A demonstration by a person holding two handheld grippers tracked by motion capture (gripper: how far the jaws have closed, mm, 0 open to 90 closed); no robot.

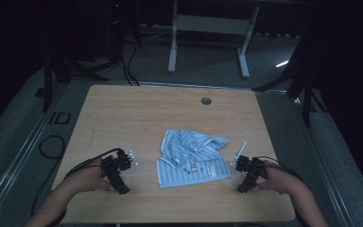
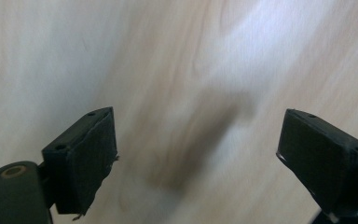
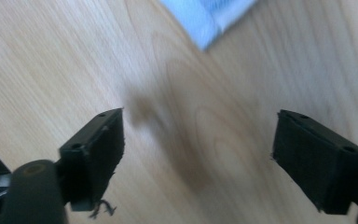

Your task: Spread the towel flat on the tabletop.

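Dim room all around, with a white frame stand on the floor behind, and a pale wooden worktop (image 1: 123, 113) lit in the middle of it. On that worktop lies a crumpled blue-and-white striped cloth (image 1: 191, 158), a little right of centre toward the person's side, its upper part bunched and its lower part flatter, with a small dark print on it. Left claw (image 1: 133, 158) sits low over the wood just left of the cloth, apart from it, held in the person's left hand (image 1: 87, 179); its own view shows both black jaws spread wide with bare wood grain between them, nothing gripped. Right claw (image 1: 238, 153) hovers just beside the cloth's lower right corner, the right hand (image 1: 274, 182) behind it. From the right gripper view, jaws wide apart again, empty, and the cloth's corner (image 3: 209, 18) peeks in at the top, clear of the jaws.
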